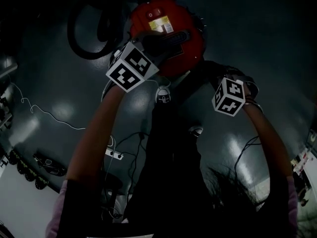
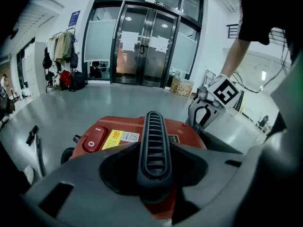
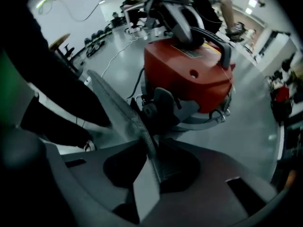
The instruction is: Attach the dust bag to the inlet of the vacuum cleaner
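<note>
The red vacuum cleaner head [image 1: 168, 31] has a black ribbed handle [image 2: 152, 148] on top. My left gripper [image 1: 161, 42] is shut on that handle; in the left gripper view both jaws [image 2: 152, 174] press its sides. In the right gripper view the red head [image 3: 189, 74] hangs tilted, with a grey motor part [image 3: 163, 108] under it. My right gripper [image 1: 225, 83] sits right of the vacuum. Its jaws [image 3: 151, 169] are shut on a thin grey sheet, the dust bag's edge [image 3: 125, 115], which runs up to the left. The inlet does not show.
A black hose [image 1: 91, 31] loops left of the vacuum. Thin cables [image 1: 44, 112] and a power strip [image 1: 115, 154] lie on the grey floor. The person's dark legs and shoes [image 1: 163, 95] fill the middle. Glass doors [image 2: 142, 46] and a coat rack [image 2: 61, 51] stand beyond.
</note>
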### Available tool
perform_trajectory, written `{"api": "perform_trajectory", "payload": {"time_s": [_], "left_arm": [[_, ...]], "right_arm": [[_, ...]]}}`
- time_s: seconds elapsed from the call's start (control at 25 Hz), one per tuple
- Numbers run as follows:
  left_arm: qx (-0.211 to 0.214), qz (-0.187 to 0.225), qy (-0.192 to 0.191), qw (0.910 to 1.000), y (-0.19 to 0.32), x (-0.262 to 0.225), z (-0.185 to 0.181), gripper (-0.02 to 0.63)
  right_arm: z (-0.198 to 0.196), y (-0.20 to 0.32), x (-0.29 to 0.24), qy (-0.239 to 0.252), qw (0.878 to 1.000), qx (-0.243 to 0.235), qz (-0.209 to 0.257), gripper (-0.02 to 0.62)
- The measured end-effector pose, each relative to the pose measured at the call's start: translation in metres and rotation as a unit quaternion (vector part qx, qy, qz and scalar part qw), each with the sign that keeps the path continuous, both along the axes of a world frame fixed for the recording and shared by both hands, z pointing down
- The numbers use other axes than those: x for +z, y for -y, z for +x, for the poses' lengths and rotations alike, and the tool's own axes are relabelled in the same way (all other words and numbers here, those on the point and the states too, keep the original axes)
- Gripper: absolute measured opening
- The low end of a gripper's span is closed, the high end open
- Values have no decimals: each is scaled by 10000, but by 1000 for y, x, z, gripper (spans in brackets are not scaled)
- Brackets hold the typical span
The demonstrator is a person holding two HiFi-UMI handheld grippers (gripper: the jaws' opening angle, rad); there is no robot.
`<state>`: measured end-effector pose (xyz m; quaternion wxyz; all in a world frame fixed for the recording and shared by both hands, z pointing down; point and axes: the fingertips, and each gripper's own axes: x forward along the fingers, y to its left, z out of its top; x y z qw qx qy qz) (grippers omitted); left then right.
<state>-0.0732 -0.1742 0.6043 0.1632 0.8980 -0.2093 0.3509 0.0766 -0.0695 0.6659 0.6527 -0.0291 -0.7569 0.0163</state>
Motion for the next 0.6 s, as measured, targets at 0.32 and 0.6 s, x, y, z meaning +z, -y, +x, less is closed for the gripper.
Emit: {"api": "perform_trajectory", "payload": {"time_s": [0.32,0.6], "left_arm": [[-17,29,-28,10000,1,-1,-7,153],[-44,37,20,10000,1,-4,-5,153]], "right_arm": [[-10,8,1,11,9999,-119,55,87],[-7,8,0,82,9979,637,-26,89]]}}
